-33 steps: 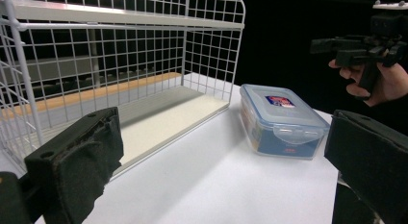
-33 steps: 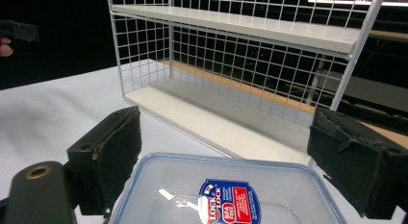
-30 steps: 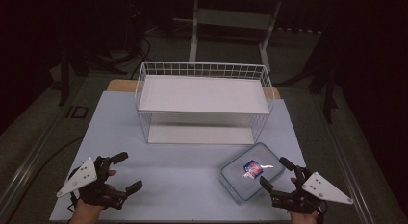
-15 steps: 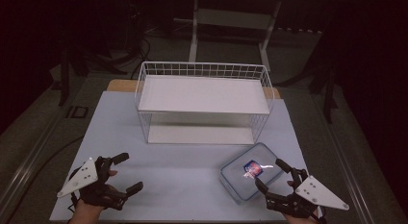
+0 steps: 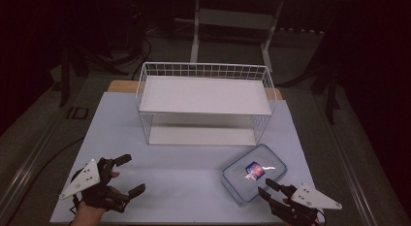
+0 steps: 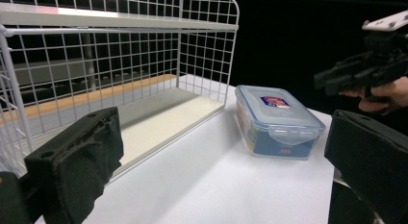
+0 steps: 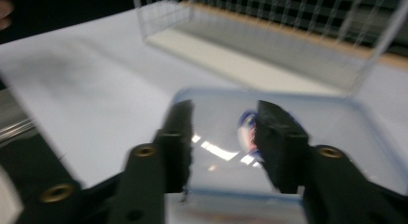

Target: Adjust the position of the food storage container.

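My right gripper (image 5: 269, 196), jaws just narrowing with nothing between them, hovers over the clear blue-rimmed plastic lidded box (image 5: 253, 172); too narrow, they could skid off its slick lid.

In front of you a white wire-grid rack (image 5: 206, 104) with two flat white shelves is standing toward the far side of a pale blue-white rectangular tabletop (image 5: 184, 175), its open front facing you and both shelves lying bare. A light wooden strip (image 5: 121, 85) is showing along the far edge of the tabletop behind the rack. Beyond that, a pale metal stand (image 5: 232, 22) is rising out of the dark floor area, and black cables (image 5: 140, 46) are trailing across the floor to its left.
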